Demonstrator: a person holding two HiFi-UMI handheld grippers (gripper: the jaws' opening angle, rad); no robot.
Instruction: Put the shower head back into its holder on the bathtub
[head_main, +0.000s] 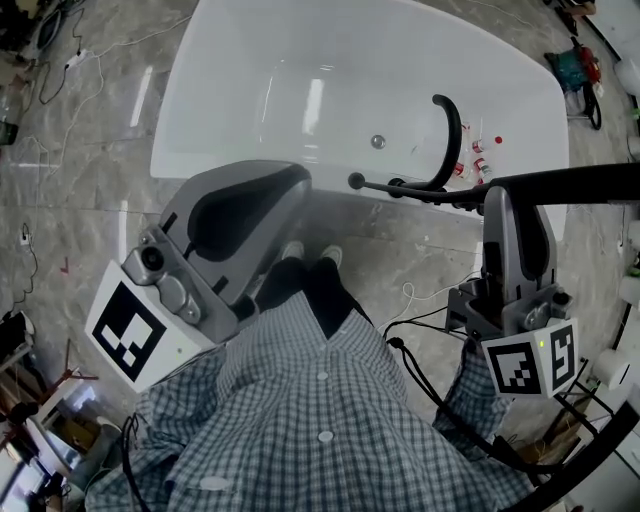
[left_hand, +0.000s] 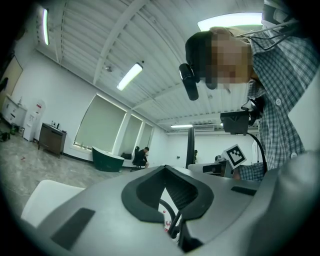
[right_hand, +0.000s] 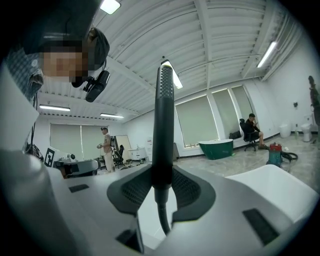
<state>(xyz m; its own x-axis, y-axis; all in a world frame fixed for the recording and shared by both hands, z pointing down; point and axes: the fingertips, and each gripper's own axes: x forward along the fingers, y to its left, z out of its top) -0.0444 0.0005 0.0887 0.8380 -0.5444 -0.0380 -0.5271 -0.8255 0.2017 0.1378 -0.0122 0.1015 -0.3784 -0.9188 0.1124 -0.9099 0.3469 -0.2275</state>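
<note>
A white bathtub (head_main: 250, 90) lies below me, with a curved black spout (head_main: 447, 130) and a thin black rod fitting (head_main: 415, 190) on its near rim. My right gripper (head_main: 497, 197) (right_hand: 162, 182) is shut on the black stick-shaped shower head (head_main: 570, 181) (right_hand: 164, 115). The shower head stands up between the jaws, and its hose (right_hand: 161, 220) drops below them. That gripper hovers just in front of the fittings. My left gripper (head_main: 292, 183) (left_hand: 167, 200) is held high over the near rim, jaws together with nothing between them. I cannot make out the holder itself.
The tub stands on a grey marble-look floor (head_main: 90, 160) with cables at the left. Small red-and-white items (head_main: 482, 150) sit by the spout. A red tool (head_main: 575, 65) lies at the far right. Other people and a green tub (right_hand: 216, 148) are far off.
</note>
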